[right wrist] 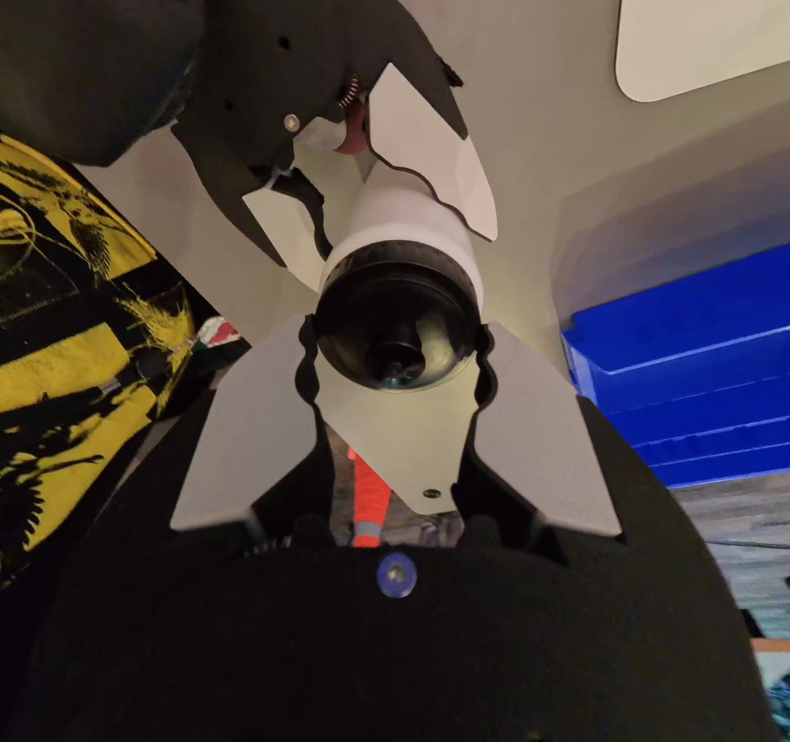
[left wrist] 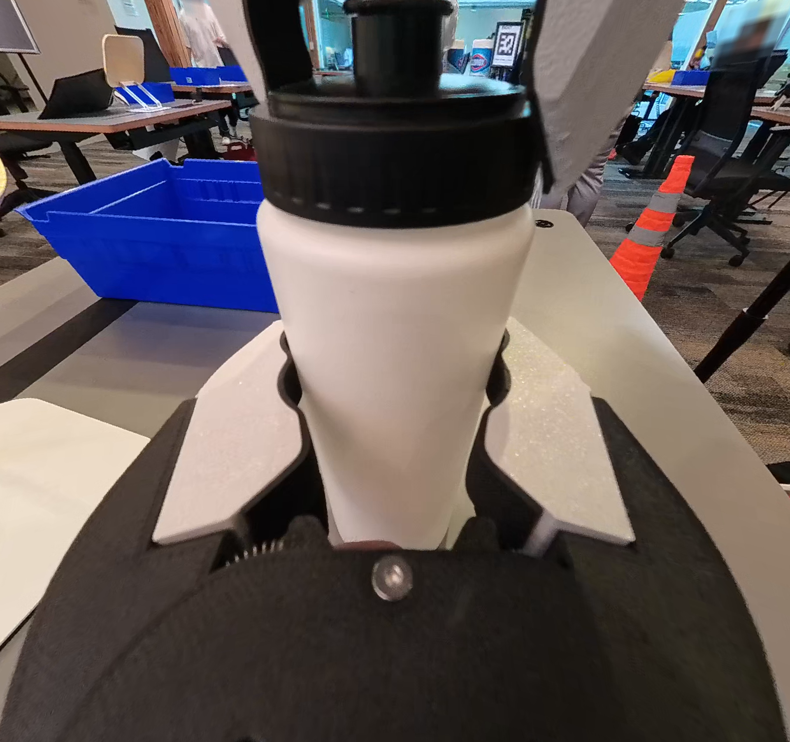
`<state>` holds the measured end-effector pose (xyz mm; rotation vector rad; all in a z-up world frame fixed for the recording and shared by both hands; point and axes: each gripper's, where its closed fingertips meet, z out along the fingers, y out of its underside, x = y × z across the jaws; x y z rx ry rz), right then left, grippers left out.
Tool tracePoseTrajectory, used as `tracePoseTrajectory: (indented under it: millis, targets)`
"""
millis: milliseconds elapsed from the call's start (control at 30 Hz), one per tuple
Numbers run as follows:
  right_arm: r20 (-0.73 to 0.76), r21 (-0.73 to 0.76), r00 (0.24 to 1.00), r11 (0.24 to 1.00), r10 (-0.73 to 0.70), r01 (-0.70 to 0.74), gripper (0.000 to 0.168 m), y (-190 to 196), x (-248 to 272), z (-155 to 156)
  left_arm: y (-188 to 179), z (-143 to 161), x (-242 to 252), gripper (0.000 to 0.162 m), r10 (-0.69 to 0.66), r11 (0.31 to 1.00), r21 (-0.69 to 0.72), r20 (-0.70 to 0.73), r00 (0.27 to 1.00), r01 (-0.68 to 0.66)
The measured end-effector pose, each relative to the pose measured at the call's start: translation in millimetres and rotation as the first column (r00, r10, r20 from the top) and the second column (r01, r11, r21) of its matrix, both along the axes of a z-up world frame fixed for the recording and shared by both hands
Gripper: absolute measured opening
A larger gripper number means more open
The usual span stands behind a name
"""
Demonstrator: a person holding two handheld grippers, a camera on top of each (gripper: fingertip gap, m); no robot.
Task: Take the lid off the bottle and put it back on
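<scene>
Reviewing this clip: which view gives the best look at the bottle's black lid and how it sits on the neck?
The left wrist view: it shows the lid side-on, ribbed skirt seated on the white bottle, spout upright. The right wrist view looks down on the lid's top, with the right gripper flanking it, so the seam is hidden.

The pale grey tabletop (left wrist: 598,336) carries a blue plastic bin (left wrist: 149,242) at its far left edge. A flat white board (left wrist: 55,486) lies on it at the near left. Beyond the right edge, an orange cone (left wrist: 654,225) stands on the carpeted floor (left wrist: 705,315).
</scene>
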<state>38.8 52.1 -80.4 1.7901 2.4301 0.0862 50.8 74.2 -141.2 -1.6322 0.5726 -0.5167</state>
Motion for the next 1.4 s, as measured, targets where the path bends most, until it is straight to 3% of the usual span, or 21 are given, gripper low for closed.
tracePoseTrajectory:
  millis: [33,100,167,300,367,467,533,700,800,933,967,1100,1233,1400]
  targets:
    - [0.008,-0.003,0.999,0.999,0.054,-0.054,0.073,-0.1,-0.1,0.6,-0.3,0.0,0.0,0.087,-0.001,1.0,0.001,0.0,1.0,0.001]
    - [-0.018,0.022,0.979,0.979,0.201,-0.201,0.093,2.2,-5.1,2.8,-0.2,-0.1,0.0,0.087,-0.001,1.0,0.0,-0.001,1.0,0.001]
    - [-0.019,0.09,0.933,0.93,0.359,-0.356,0.094,8.9,-8.1,3.8,-0.3,-0.1,-0.1,0.087,-0.001,1.0,0.0,-0.001,1.0,0.001]
    - [0.06,0.091,0.861,0.856,0.506,-0.509,0.073,8.3,1.6,-1.7,-0.1,0.0,-0.2,0.087,-0.002,1.0,0.001,0.0,1.0,0.002]
    - [0.07,0.1,0.887,0.882,0.456,-0.461,0.073,8.5,2.6,-2.1,-0.2,-0.1,0.0,0.087,-0.003,1.0,0.001,0.001,1.0,0.003]
    - [0.073,0.077,0.986,0.985,0.147,-0.152,0.074,5.4,5.5,-2.3,-0.1,-0.3,-0.1,0.086,-0.006,1.0,-0.003,0.008,1.0,0.006]
    - [0.07,0.075,0.995,0.995,0.067,-0.072,0.074,4.8,6.5,-2.5,0.1,-0.2,0.3,0.086,-0.006,1.0,0.0,0.013,1.0,0.006]
    - [0.079,0.044,0.985,0.987,0.152,-0.156,0.074,5.6,5.5,-2.0,-0.4,-0.5,0.1,0.086,-0.004,1.0,0.0,0.005,1.0,0.004]
    - [-0.009,0.033,0.986,0.986,0.164,-0.163,0.092,5.8,-1.0,3.6,-0.5,-0.5,-0.1,0.086,-0.004,1.0,0.0,0.004,1.0,0.004]
    - [-0.241,-0.007,0.96,0.989,0.145,-0.151,0.119,8.3,-1.9,7.7,-0.3,-0.5,0.0,0.086,-0.002,1.0,-0.001,0.006,1.0,0.002]
    - [-0.31,-0.027,0.943,0.99,0.121,-0.137,0.124,9.4,-0.1,5.1,-0.3,-0.5,0.0,0.086,-0.002,1.0,-0.001,0.006,1.0,0.002]
    - [-0.532,-0.221,0.847,0.969,-0.024,-0.111,0.118,-3.1,10.6,-16.8,0.9,-0.4,0.6,0.086,0.005,1.0,-0.001,0.013,1.0,-0.005]
    - [-0.665,-0.321,0.727,0.944,-0.169,-0.074,0.12,-10.2,1.8,-47.5,2.3,-0.9,2.2,0.087,0.016,1.0,-0.006,0.001,1.0,-0.016]
    - [-0.838,-0.363,0.475,0.925,-0.269,-0.116,0.111,-11.6,-29.0,-53.9,3.4,-6.9,4.6,0.086,0.029,1.0,-0.009,-0.031,0.999,-0.029]
